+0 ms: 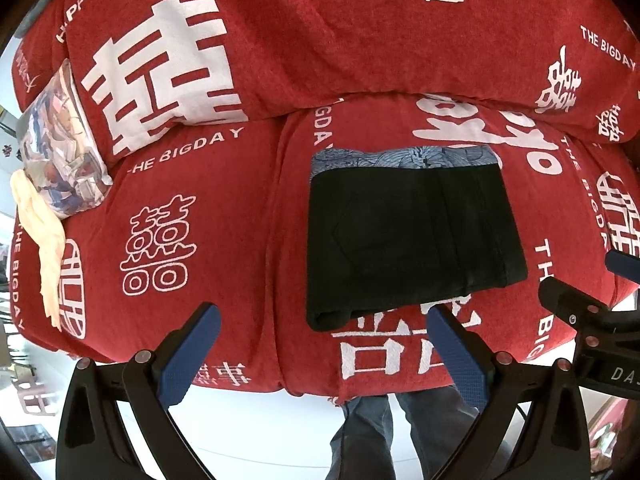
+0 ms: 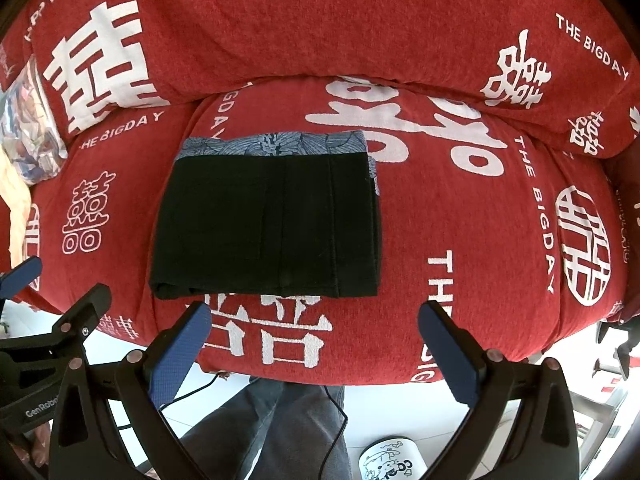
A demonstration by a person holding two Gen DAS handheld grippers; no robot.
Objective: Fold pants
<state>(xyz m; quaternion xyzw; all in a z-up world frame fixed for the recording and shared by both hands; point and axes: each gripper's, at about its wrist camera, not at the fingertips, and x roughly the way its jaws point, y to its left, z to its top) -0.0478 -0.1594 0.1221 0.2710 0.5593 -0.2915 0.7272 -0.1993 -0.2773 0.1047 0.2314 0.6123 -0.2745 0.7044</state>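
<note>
A pair of black pants (image 1: 412,240) lies folded into a compact rectangle on the seat of a sofa draped in a red cover (image 1: 224,240) printed with white Chinese characters and the words "THE BIGDAY". A strip of blue-grey patterned fabric (image 1: 404,159) shows along the far edge of the pants, toward the sofa back. The left gripper (image 1: 324,350) hangs in front of the sofa's front edge, its two blue-padded fingers spread wide apart and holding nothing. The right gripper (image 2: 316,346) sits just beside it in the same pose, fingers spread and empty, near the pants' front edge without touching. At the sofa's left end rests a patterned cushion (image 1: 64,144) with a pale yellow cloth (image 1: 42,240) beside it.
</note>
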